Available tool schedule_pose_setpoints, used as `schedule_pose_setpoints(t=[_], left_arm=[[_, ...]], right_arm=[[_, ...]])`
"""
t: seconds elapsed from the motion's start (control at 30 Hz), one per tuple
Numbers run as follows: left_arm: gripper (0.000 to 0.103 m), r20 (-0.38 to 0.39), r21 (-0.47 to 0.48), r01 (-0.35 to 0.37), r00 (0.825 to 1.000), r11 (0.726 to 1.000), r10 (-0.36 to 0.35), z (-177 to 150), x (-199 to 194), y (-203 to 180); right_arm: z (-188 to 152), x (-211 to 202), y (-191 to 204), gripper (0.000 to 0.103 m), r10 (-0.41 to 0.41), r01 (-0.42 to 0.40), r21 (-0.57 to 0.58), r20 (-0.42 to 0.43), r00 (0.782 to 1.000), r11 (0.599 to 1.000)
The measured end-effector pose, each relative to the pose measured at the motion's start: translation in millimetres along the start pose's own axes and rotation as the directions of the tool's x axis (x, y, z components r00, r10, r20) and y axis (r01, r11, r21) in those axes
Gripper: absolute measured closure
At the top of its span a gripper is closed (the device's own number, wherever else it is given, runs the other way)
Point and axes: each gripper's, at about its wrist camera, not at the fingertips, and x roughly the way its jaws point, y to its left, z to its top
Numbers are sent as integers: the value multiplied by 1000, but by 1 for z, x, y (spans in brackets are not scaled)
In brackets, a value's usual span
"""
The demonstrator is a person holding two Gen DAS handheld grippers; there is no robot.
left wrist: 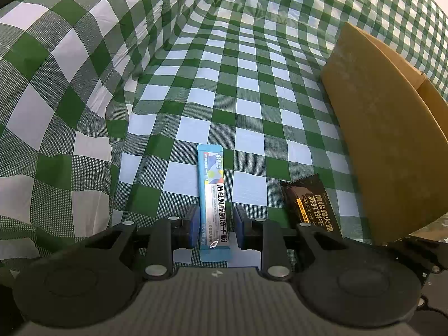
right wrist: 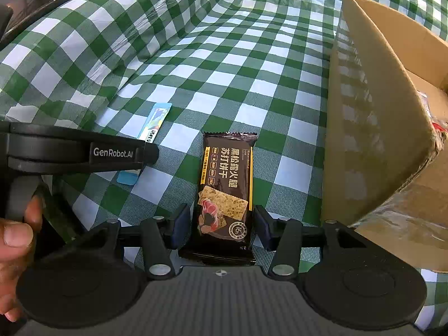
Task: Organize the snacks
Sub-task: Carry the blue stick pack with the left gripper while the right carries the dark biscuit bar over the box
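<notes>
A long blue stick sachet (left wrist: 212, 201) lies flat on the green checked cloth (left wrist: 238, 89). My left gripper (left wrist: 217, 224) is open, with its blue pads on either side of the sachet's near half, a small gap showing on each side. A black cracker packet (right wrist: 225, 193) lies flat on the cloth. My right gripper (right wrist: 221, 224) is open and straddles the packet's near end, the pads close to its sides. The packet also shows in the left wrist view (left wrist: 310, 207), right of the sachet. The sachet shows in the right wrist view (right wrist: 155, 121), partly hidden by the left gripper's body.
An open cardboard box (right wrist: 378, 117) stands on the right, its flap raised toward the packet; wrapped items lie inside. It also shows in the left wrist view (left wrist: 392, 140). The cloth rises in folds at the left (left wrist: 56, 98). A hand (right wrist: 14, 232) holds the left gripper's handle.
</notes>
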Motion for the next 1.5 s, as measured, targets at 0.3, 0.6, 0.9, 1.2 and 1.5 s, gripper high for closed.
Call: schedule_pose_setpoints(t=[0.3,0.6,0.9,1.2,1.5], left_arm=[[76,-1,3,-2,1000,1000,2,0,1,-1],[83,8,10,-18,1000,1000,18,2,5,0],[85,161,-65,29,987,997,-18,7,-27,10],[85,311,-201,88,950,976,-21,24,-83,22],[85,444,-123,132,894,984,-64,73,-142,-29]], right_arm=[[0,-1,-1,51,0,0,-9,3,1000,1000],[0,-4,-3,61,-17,17,-9,21,1000,1000],[15,-34,-2,61,7,-9,13,147,989,1000],[33,-92,-11,61,35,-45,16,397,917,999],[54,-132,-75,61,-136,-13,241,591,795,970]])
